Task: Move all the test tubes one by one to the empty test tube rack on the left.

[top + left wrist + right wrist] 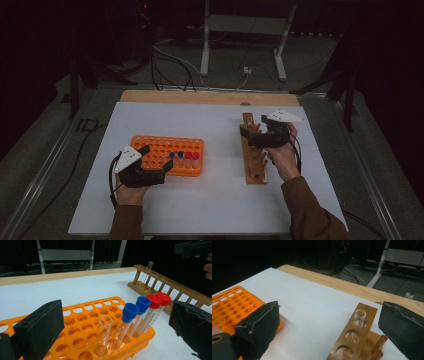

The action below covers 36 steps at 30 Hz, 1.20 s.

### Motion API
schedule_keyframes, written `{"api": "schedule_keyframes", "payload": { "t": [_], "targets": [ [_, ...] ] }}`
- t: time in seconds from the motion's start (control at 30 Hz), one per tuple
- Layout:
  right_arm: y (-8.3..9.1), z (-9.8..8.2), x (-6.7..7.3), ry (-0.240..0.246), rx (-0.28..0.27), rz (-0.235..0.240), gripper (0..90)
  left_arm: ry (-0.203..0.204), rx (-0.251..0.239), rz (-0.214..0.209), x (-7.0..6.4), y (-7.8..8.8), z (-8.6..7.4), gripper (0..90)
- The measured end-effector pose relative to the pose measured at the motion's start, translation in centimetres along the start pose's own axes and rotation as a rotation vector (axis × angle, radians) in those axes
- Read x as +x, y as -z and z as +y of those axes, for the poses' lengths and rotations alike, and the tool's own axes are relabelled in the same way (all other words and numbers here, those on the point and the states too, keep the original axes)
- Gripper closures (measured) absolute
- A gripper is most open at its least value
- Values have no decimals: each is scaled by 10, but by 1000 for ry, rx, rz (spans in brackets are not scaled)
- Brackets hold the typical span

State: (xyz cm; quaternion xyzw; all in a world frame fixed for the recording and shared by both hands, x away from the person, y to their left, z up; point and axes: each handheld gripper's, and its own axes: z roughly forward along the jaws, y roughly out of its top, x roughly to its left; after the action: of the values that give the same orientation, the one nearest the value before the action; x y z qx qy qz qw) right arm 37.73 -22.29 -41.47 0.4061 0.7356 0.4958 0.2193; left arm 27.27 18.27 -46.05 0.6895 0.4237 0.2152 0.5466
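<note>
Left tongs (110, 322) agape around uncapped tube (103, 336), base hidden in orange rack (82, 315).

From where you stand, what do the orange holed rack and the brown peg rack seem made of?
The orange holed rack looks like moulded plastic: uniform colour, smooth glossy edges. The brown peg rack looks like varnished wood: visible grain, slight sheen.

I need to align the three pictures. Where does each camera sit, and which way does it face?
High view: above the person's side, looking forward and down on the table; forearms, hands, both grippers show.
Left gripper view: on the left gripper, facing the orange rack; open jaws show.
Right gripper view: on the right gripper, facing the wooden rack; open jaws show.
Both gripper views share both racks.
</note>
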Motion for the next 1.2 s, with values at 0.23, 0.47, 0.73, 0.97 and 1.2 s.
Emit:
{"api": "schedule_keyframes", "payload": {
  "t": [0.23, 0.47, 0.73, 0.97, 1.2],
  "targets": [
    [-20, -2, -19, -28, 53, -49, 118, 13, 3, 5, 1, -2, -1, 5],
    [-40, -9, -29, -36, 114, -99, 300, 15, 9, 12, 1, -2, -2, 5],
    [-55, -12, -25, 42, 140, -178, 618, 3, 26, 11, -2, -5, -3, 5],
    [-63, -16, -27, 20, 162, -174, 742, 6, 26, 16, -1, -4, -3, 5],
    [-62, -16, -26, 25, 153, -192, 764, -5, 36, 19, -2, -5, -3, 6]
  ]
}}
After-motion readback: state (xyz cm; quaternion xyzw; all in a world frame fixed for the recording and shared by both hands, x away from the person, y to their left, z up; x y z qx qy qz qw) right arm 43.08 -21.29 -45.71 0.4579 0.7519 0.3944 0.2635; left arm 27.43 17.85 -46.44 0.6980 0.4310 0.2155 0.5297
